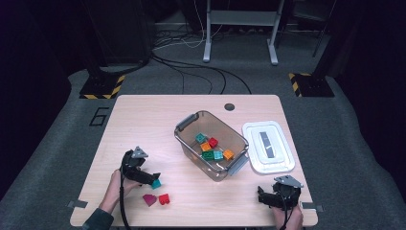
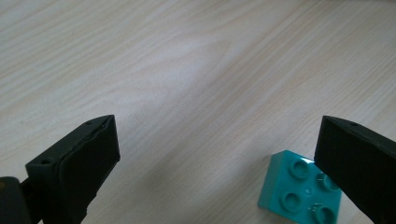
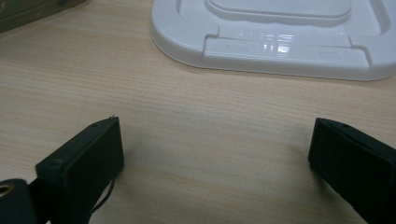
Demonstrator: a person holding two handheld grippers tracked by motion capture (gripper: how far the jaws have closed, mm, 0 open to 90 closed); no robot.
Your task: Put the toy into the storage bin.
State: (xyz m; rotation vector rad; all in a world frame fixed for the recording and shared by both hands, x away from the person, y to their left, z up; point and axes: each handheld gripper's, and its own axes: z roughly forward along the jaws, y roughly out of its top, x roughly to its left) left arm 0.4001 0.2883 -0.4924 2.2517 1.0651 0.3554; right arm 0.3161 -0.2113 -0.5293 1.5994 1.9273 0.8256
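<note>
My left gripper (image 1: 152, 178) is open at the front left of the table, low over the wood. A teal brick (image 2: 299, 189) with four studs lies just inside its right jaw, partly covered by that jaw, and appears as the teal brick (image 1: 156, 183) in the high view. A magenta piece (image 1: 149, 199) and a red brick (image 1: 164, 198) lie just in front of it. My right gripper (image 1: 262, 195) is open at the front right, with bare wood between its fingers. The clear bin (image 1: 184, 140) at the table's middle holds several coloured bricks.
A white lid (image 1: 253, 132) lies flat to the right of the bin; its near edge appears as the white lid (image 3: 280, 46) beyond my right jaws. A round hole (image 1: 230, 106) sits near the table's far edge. Cables and stand feet cover the floor behind.
</note>
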